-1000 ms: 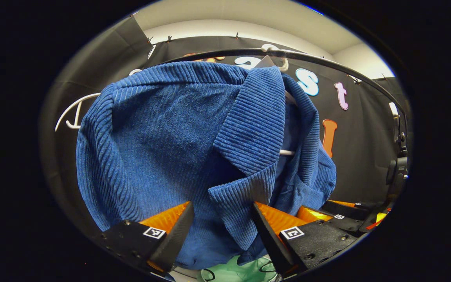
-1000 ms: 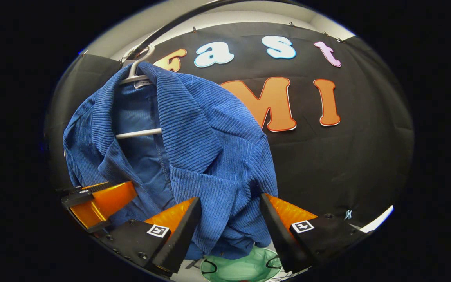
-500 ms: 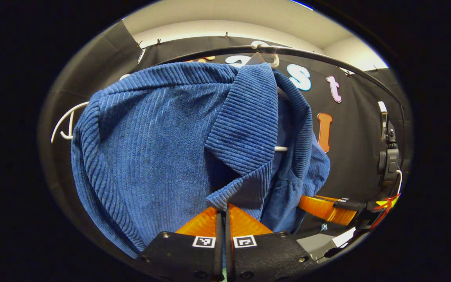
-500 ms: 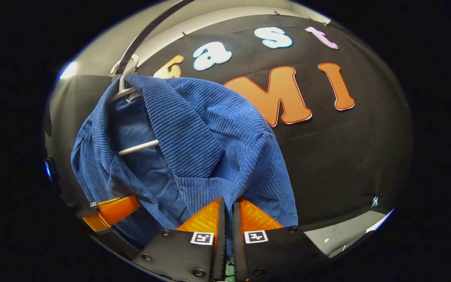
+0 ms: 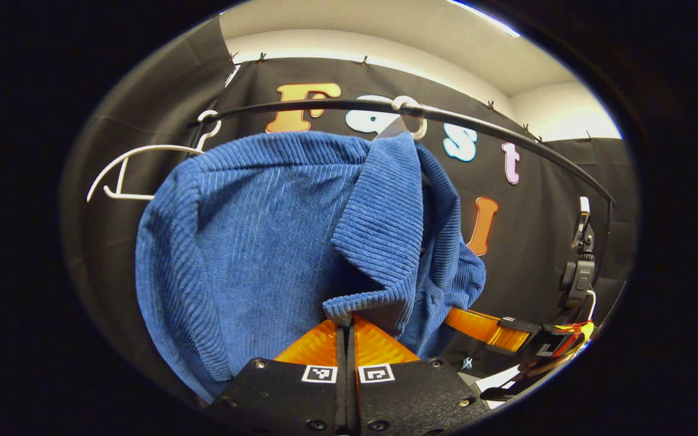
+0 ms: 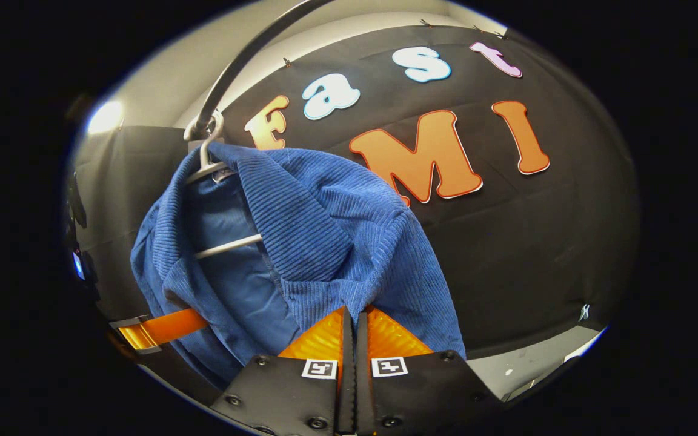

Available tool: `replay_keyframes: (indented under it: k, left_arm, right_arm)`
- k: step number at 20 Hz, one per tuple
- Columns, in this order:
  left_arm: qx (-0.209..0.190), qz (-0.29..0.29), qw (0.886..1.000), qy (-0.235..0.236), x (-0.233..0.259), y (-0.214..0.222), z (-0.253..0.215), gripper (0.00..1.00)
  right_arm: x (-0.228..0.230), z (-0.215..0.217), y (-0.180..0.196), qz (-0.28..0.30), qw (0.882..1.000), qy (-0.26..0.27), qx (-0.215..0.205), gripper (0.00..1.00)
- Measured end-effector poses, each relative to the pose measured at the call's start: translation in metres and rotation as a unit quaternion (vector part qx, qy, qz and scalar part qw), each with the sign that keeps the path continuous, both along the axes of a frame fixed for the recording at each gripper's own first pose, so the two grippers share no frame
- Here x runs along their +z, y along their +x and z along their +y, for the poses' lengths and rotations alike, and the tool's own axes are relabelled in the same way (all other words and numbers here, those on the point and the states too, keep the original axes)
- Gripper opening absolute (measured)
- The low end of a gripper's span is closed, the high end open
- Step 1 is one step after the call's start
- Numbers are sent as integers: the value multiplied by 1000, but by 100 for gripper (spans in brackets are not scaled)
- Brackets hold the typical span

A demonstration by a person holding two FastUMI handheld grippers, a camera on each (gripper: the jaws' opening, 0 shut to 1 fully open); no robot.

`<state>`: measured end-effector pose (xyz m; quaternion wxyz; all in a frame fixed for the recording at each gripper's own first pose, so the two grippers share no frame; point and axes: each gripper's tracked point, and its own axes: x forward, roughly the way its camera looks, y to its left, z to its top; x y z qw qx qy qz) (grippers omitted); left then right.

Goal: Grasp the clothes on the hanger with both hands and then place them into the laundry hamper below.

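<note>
Left gripper view: both tools clamp the jacket (image 5: 252, 242) (hanger-hung).

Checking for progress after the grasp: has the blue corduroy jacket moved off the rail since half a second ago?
No. The blue corduroy jacket is still on its white hanger, hooked over the rail; both grippers stay clamped.

no readable text; claws carry only small square markers.
</note>
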<state>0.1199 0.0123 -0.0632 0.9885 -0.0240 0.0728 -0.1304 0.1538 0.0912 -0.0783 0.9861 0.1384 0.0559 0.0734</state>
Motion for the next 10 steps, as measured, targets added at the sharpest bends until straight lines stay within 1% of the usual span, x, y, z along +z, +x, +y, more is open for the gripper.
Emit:
replay_keyframes:
  k: [2, 6, 10]
  left_arm:
    - [9, -8, 1000, -3, 10, -12, 4, 1]
    - [33, -33, 999, -8, 41, -34, 18, 0]
    - [63, -51, 997, -18, 75, -53, 43, 0]
  right_arm:
    - [8, -3, -8, -7, 1000, 17, 10, 8]
    - [31, -14, -20, -20, 998, 54, 29, 7]
    - [51, -25, -24, -30, 996, 76, 48, 8]
